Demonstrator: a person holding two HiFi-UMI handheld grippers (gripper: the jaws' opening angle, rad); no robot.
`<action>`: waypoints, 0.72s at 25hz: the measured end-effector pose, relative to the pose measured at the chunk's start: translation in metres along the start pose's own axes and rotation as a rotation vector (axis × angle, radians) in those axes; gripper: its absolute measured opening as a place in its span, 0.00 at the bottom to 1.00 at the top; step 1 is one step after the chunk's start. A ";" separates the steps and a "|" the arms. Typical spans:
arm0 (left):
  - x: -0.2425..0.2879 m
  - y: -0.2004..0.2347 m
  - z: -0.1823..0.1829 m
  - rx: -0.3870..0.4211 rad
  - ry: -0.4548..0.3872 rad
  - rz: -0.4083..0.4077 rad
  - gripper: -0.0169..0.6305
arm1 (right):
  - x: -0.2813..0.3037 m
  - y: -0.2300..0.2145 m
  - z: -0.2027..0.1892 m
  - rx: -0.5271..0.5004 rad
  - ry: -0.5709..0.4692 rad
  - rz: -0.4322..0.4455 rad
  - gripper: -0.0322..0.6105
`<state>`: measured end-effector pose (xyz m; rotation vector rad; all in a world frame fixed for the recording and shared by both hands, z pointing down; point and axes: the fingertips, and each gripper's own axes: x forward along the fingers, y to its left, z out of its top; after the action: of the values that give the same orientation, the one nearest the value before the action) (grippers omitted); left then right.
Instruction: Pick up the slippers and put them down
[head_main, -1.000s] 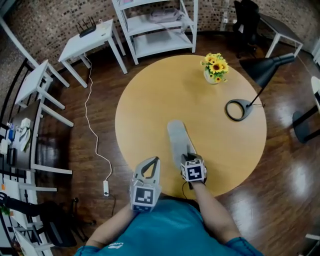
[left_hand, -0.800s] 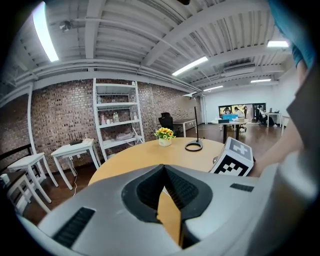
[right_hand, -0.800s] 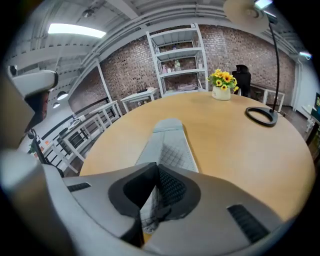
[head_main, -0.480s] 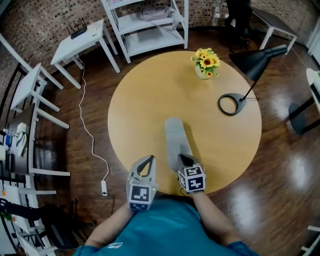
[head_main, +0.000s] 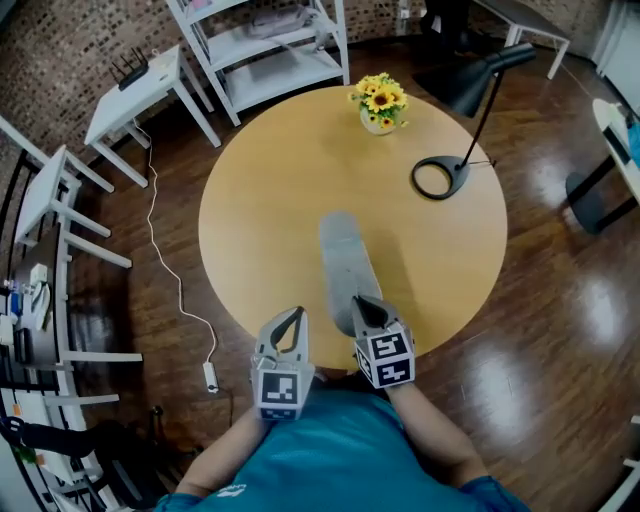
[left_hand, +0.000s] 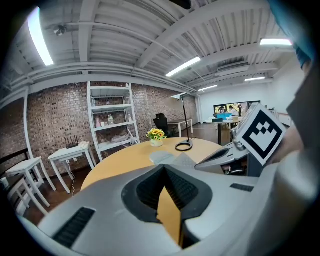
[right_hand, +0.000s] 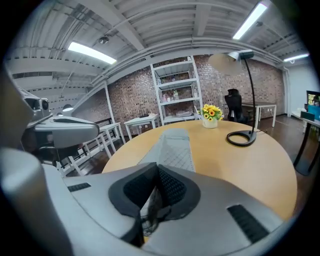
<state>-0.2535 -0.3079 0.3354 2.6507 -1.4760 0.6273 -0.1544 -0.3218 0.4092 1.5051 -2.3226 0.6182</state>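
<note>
One grey slipper (head_main: 342, 262) is all I can count of the footwear, and it lies lengthwise over the near half of the round wooden worktop (head_main: 260, 190), its toe pointing away toward the far side. The right gripper (head_main: 358, 302) has it by the heel end. Its jaws have just been closing and now pinch the slipper's quilted edge between them, nearly together. I cannot tell whether the toe rests on the wood or hangs just above it. The left gripper (head_main: 297, 313) hovers just beside the right one at the worktop's near rim, apart from the slipper, with its jaws meeting at the tips and nothing between them. On the far side of the worktop stand one small pot of sunflowers (head_main: 378, 100) and one black desk lamp (head_main: 440, 176) with a ring-shaped base, well apart from the slipper. Beyond, on the dark wooden floor, I count one white shelf unit (head_main: 262, 45) and two small white tables (head_main: 135, 85).
</note>
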 end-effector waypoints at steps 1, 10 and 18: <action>-0.004 -0.002 0.002 0.012 -0.018 -0.008 0.03 | -0.008 0.000 0.000 0.003 -0.011 -0.017 0.09; -0.068 -0.035 0.007 0.007 -0.115 -0.088 0.03 | -0.100 0.035 -0.007 0.029 -0.090 -0.152 0.09; -0.106 -0.063 -0.006 0.000 -0.159 -0.197 0.03 | -0.154 0.073 -0.029 0.014 -0.094 -0.248 0.09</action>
<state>-0.2532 -0.1866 0.3112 2.8563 -1.2227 0.4095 -0.1584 -0.1603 0.3477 1.8271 -2.1519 0.5087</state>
